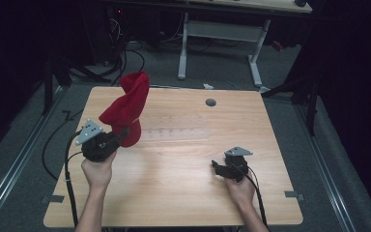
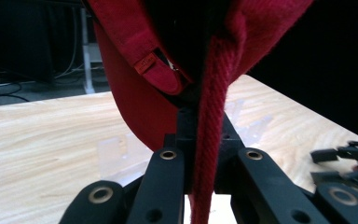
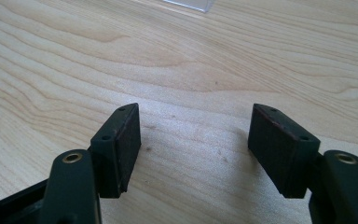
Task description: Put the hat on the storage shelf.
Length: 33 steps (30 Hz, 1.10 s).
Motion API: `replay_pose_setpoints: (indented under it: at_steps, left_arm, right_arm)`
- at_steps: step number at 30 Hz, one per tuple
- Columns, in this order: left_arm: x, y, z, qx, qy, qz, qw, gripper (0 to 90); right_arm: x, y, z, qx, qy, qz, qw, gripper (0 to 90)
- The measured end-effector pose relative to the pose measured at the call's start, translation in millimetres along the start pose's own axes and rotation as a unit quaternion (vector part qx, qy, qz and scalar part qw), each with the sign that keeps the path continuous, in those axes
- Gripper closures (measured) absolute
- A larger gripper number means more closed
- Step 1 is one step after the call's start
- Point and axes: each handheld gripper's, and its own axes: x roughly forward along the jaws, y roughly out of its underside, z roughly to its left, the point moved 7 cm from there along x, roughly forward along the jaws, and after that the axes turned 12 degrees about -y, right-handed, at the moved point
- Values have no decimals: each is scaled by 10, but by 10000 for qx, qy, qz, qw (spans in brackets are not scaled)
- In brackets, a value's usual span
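Left gripper: gripped in the person's left hand at the near-left of the table, jaws pinched tight on a fold of the red knitted fabric garment.
Red knitted fabric garment: lifted off the table above the left gripper, twisted and rising toward the far side; lower end hanging just over the wood at the table's left half.
Left gripper view: ribbed red band of the garment running down between the two black jaws, a broader red panel with a small stitched tab draped to the left above them.
Right gripper: held low in the person's right hand at the near-right, well apart from the garment.
Right gripper view: jaws spread wide, black pads facing each other over bare wood, nothing between them.
Light wooden table: pale grain, a small round grey grommet near the far edge.
Clear plastic sheet: lying flat at mid-table, just right of the hanging garment.
Cables: black, trailing from the left gripper toward the near-left edge.
Background: dark room, white-legged desk frame beyond the far edge.
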Motion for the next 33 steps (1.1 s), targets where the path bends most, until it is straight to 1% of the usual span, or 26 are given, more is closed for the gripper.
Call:
replay_pose_setpoints:
  at_steps: [3,4,7,10,14,19,23,26,28,33]
  left_arm:
    - [93,-2,13,60,-5,44,10000,849]
    - [134,6,17,67,-27,56,10000,849]
    - [264,48,41,175,-114,99,9997,849]
    - [374,71,69,178,-182,83,9996,848]
    - [475,96,119,224,-276,41,9994,849]
    - [559,164,170,339,-338,30,9989,848]
    - [622,218,210,423,-431,29,9982,848]
    - [649,246,228,387,-474,-30,9981,846]
    - [663,262,238,401,-481,-64,9980,846]
    - [680,281,264,425,-506,-34,9978,847]
  right_arm:
    - [1,0,0,0,-1,-2,10000,346]
    - [0,0,0,0,-2,-1,10000,345]
    - [1,0,1,-3,-4,-1,10000,345]
    - [1,0,1,-3,-4,0,10000,346]
    - [1,0,2,2,-4,-2,10000,345]
    - [1,0,2,0,-4,-2,10000,345]
    - [1,0,2,2,-6,-1,10000,345]
    - [1,0,3,0,-6,-1,10000,345]
    - [1,0,3,-2,-6,-1,10000,345]
    - [1,0,3,-1,-5,-1,10000,345]
